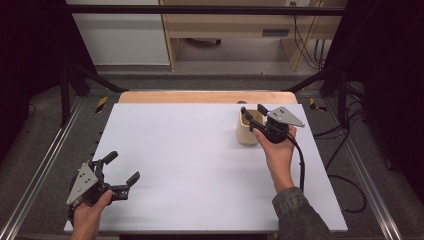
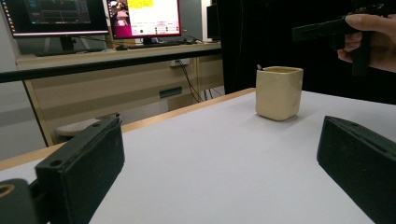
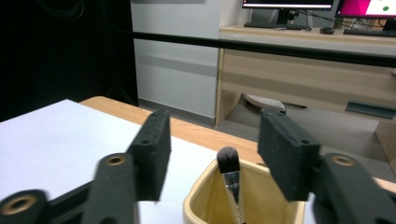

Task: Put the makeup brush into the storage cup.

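Note:
A beige square cup (image 1: 246, 131) stands on the white table top (image 1: 190, 165) at the far right. In the right gripper view a makeup brush (image 3: 229, 172) leans inside the cup (image 3: 205, 196), dark bristles up. My right gripper (image 3: 215, 144) hovers just over the cup's rim, open, with the brush head between and below its jaws and clear of both pads. In the high view that gripper (image 1: 252, 110) sits above the cup's far side. My left gripper (image 1: 124, 166) rests open near the front left corner with nothing in it, and from its own view (image 2: 219, 158) it faces the cup (image 2: 279, 92).
A wooden strip (image 1: 207, 96) runs along the table's far edge. Beyond it stand a desk with monitors (image 2: 144, 18) and a black frame bar (image 1: 200, 9). A cable (image 1: 301, 167) trails from the right gripper over the table's right side.

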`<state>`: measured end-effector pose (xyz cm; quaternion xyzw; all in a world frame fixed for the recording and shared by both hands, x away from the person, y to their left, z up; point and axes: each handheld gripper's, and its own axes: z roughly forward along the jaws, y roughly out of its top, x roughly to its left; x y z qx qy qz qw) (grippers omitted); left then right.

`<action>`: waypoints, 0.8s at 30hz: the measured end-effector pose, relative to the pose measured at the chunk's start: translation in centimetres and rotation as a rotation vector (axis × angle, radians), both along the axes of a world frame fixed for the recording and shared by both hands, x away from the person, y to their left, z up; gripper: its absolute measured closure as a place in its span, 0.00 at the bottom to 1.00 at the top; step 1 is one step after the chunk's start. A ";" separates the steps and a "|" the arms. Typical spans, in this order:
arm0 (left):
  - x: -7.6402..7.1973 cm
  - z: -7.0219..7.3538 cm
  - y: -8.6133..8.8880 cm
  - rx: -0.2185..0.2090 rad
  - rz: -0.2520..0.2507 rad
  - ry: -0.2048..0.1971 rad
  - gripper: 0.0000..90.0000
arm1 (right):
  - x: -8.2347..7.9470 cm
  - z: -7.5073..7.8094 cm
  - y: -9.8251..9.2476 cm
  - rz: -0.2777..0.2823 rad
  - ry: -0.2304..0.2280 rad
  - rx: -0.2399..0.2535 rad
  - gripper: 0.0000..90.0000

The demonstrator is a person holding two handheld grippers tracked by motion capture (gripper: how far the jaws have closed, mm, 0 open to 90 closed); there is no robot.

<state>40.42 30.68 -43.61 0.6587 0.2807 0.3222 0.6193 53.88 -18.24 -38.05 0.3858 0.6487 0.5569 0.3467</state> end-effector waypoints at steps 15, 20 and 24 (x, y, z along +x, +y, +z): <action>0.0 0.0 -0.2 0.006 -0.009 0.004 0.00 | -1.1 0.8 0.2 0.025 0.042 0.006 0.08; 0.1 0.0 -0.2 0.005 -0.011 0.004 0.00 | -1.4 0.8 0.2 0.014 0.057 -0.014 0.04; 0.0 0.0 -0.1 0.005 -0.011 0.004 0.00 | -1.9 0.7 0.2 0.012 0.036 -0.030 0.04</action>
